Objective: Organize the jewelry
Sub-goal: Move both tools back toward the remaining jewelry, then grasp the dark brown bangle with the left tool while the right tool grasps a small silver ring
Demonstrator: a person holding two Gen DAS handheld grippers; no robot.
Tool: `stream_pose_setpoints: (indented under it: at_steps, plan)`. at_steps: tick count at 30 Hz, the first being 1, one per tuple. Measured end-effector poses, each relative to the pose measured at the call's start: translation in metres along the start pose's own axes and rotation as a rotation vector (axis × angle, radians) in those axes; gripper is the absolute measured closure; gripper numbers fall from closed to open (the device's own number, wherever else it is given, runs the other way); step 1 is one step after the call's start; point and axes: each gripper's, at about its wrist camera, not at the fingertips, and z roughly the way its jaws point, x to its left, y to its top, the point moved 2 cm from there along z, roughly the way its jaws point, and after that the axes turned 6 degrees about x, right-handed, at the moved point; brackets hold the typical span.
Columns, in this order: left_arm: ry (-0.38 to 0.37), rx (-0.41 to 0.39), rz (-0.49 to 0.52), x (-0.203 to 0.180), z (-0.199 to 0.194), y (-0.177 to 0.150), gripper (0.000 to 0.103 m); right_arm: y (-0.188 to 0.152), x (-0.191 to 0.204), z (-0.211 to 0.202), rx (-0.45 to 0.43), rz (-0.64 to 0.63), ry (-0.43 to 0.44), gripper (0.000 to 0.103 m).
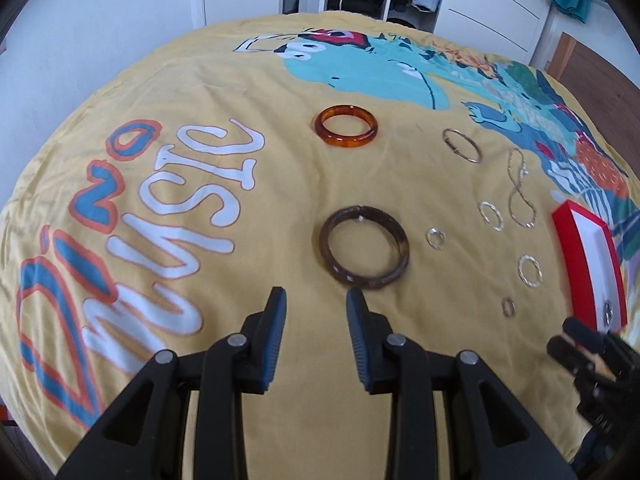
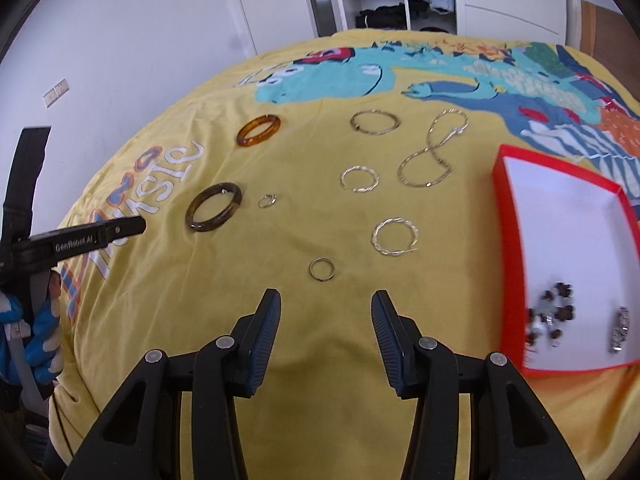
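The right gripper, jaws wide and empty, hovered with the small ring lying flat just ahead between its fingers, the red box to its right.

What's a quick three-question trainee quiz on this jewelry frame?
1. True or false: the red box already holds some jewelry.
2. Which bangle lies nearest the left gripper: A) the orange bangle B) the dark brown bangle C) neither?
3. Fill in: the right gripper is ____ and holds nothing; the small ring lies just ahead.

Key: 1 true; 2 B; 3 open.
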Motion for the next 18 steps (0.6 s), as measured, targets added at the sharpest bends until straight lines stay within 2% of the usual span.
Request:
stream_pose_setpoints:
  at_steps: [6,11,13,16,18]
  plan:
    - [0.005,0.030,-0.030,0.001,0.041,0.024,0.073,0.008,-0.002,0.038,0.035,-0.004,0.022,0.056]
    - [0.005,0.063,-0.039,0.000,0.067,0.027,0.073,0.012,-0.002,0.059,0.053,-0.016,0.030,0.056]
    - [0.004,0.066,-0.041,0.001,0.072,0.026,0.070,0.012,-0.003,0.065,0.056,-0.018,0.032,0.056]
    - [-0.003,0.067,-0.045,0.001,0.078,0.027,0.067,0.012,-0.003,0.069,0.052,-0.023,0.036,0.059]
    - [-0.010,0.067,-0.053,0.002,0.081,0.029,0.067,0.013,-0.002,0.071,0.050,-0.028,0.037,0.065]
